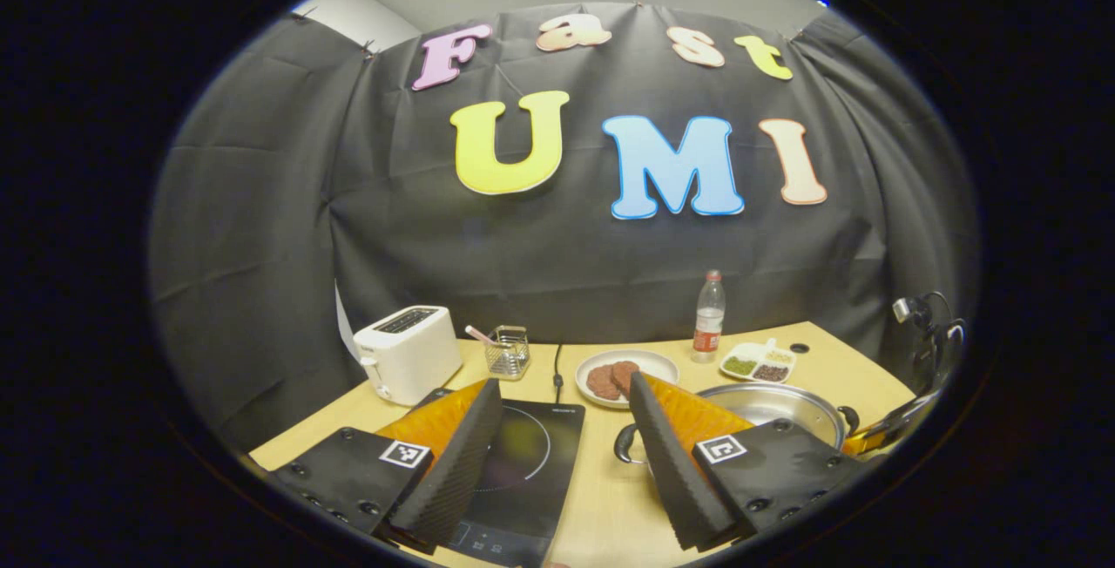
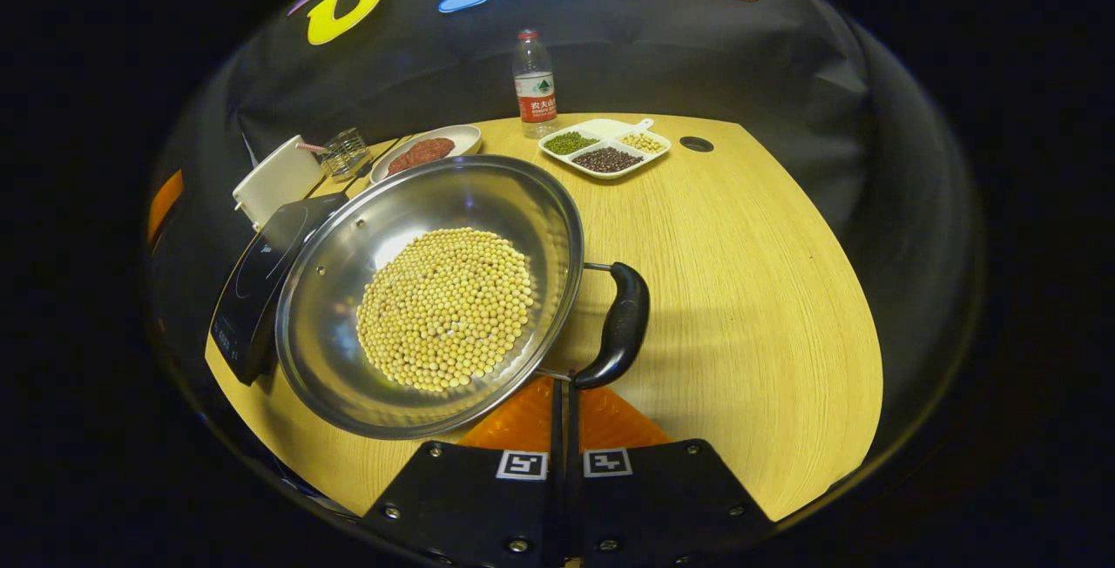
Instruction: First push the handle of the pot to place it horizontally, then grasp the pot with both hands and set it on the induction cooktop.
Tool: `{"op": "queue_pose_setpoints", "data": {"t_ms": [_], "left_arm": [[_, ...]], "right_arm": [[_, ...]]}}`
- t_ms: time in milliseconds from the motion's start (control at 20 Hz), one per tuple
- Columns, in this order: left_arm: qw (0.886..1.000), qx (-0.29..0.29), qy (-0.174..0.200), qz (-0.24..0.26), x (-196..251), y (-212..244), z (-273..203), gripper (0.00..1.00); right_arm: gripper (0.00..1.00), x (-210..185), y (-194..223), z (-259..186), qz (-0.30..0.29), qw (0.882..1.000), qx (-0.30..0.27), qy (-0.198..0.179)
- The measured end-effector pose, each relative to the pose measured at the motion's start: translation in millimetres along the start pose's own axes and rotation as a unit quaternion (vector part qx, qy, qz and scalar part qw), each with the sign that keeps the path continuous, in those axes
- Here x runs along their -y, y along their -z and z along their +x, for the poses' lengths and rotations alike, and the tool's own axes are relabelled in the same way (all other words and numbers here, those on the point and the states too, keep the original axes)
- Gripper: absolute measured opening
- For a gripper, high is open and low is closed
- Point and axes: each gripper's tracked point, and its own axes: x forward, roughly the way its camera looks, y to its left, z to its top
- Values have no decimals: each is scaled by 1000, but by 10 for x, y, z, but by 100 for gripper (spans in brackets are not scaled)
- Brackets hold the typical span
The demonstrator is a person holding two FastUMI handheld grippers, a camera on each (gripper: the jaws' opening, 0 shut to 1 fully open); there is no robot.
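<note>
Now the steel pot [image 2: 431,294] sits on the wooden table [image 2: 740,289], just right of the black cooktop [image 2: 253,285], with its rim overlapping the cooktop's edge in the right gripper view. Inside it lies a round heap of pale yellow beans [image 2: 446,307]. One black side handle [image 2: 620,324] juts out toward the right tool [image 2: 564,415], whose fingers are clenched together with no gap, their tips right at the near end of that handle; whether they pinch the handle's wire mount is hard to tell from this angle.

Meanwhile the left tool [image 1: 564,455] hangs released, fingers spread wide, above the table between the cooktop [image 1: 523,472] and the pot [image 1: 771,407], whose other handle [image 1: 625,446] shows just beside the right-hand finger.

Farther back stand a white toaster [image 1: 408,352], a small wire basket [image 1: 508,350] with a pink-tipped stick in it, a white plate [image 1: 649,363] carrying two brown patties [image 1: 611,378], a clear bottle [image 1: 709,317] with a red label, and a divided white dish [image 2: 604,147] holding green, dark and pale grains in separate compartments.
</note>
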Motion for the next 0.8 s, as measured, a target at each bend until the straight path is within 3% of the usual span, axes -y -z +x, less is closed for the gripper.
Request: {"op": "queue_pose_setpoints", "data": {"t_ms": [200, 300, 550, 650, 700, 750, 800], "left_arm": [[1000, -12, 1, 8, 95, 118, 24, 92], [1000, -19, 4, 11, 149, 203, 55, 96], [999, -39, 19, 16, 274, 379, 200, 96], [999, -41, 28, 16, 336, 429, 277, 92], [998, -43, 32, 16, 352, 454, 325, 96], [998, -46, 36, 14, 377, 477, 366, 100], [998, -49, 40, 13, 401, 513, 414, 100]], "right_arm": [[1, 90, -153, 73, 4, 1000, 14, 8], [1, 126, -215, 109, 17, 999, 24, 12], [2, 259, -284, 30, 24, 998, 49, 30], [27, 274, -399, -112, 27, 996, 82, 32], [51, 301, -473, -193, 32, 993, 104, 38], [61, 367, -575, -224, 38, 990, 126, 47], [86, 376, -646, -241, 48, 988, 143, 40]]}}
